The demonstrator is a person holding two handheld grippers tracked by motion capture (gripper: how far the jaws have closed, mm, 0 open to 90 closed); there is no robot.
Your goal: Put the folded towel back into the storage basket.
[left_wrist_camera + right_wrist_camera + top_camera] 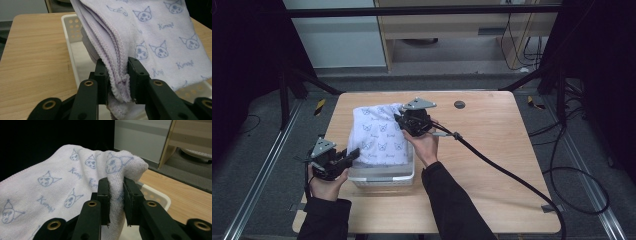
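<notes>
A pale lilac towel (379, 134) printed with small cat faces is stretched over a white perforated basket (384, 177) on the wooden table. My left gripper (354, 154) is shut on the towel's near left corner; in the left gripper view the folded hem (119, 80) is pinched between the black pads. My right gripper (401, 119) is shut on the far right corner, and in the right gripper view the cloth (116, 192) bunches between the jaws. The towel (50, 187) hangs between both grippers just above the basket (72, 47).
The wooden table (492, 150) has bare room to the right of the basket. A small dark round mark (459, 104) sits near the far edge. A thick black cable (502, 170) trails from my right gripper across the table. Black frame rails stand around the table.
</notes>
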